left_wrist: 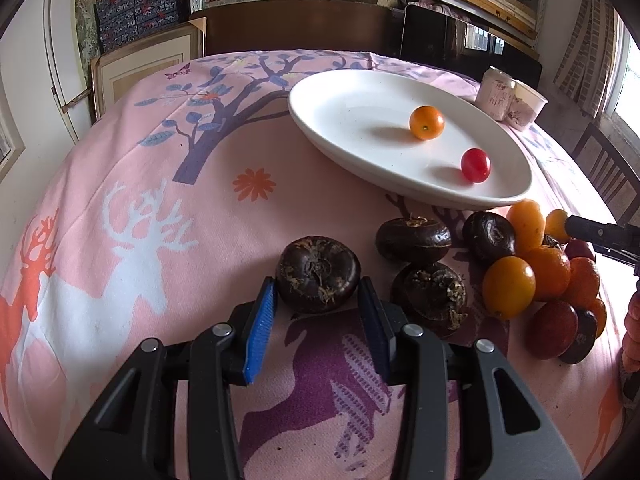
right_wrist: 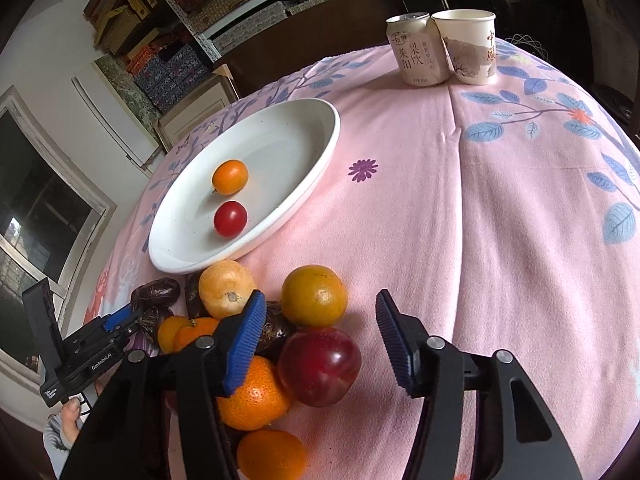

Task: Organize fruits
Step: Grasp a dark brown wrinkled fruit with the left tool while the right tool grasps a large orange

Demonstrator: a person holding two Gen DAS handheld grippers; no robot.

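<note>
My left gripper (left_wrist: pixel 317 285) is shut on a dark brown water chestnut (left_wrist: pixel 318 274), its blue pads touching both sides as it rests on the pink cloth. Three more chestnuts (left_wrist: pixel 413 239) lie just right of it, beside a heap of orange and red fruit (left_wrist: pixel 540 268). My right gripper (right_wrist: pixel 320 297) stands open over that heap. A red plum (right_wrist: pixel 320 364) and an orange fruit (right_wrist: pixel 314 296) lie between its fingers, untouched by the pads. Beyond, the white plate (right_wrist: pixel 280 140) holds a small orange fruit (right_wrist: pixel 230 177) and a red cherry tomato (right_wrist: pixel 230 219).
A drink can (right_wrist: pixel 416 50) and a paper cup (right_wrist: pixel 466 46) stand together at the table's far edge. A wooden chair (left_wrist: pixel 608 172) is beside the table on the right. Shelves with boxes fill the back wall. A person's hand (right_wrist: pixel 68 412) holds the left gripper.
</note>
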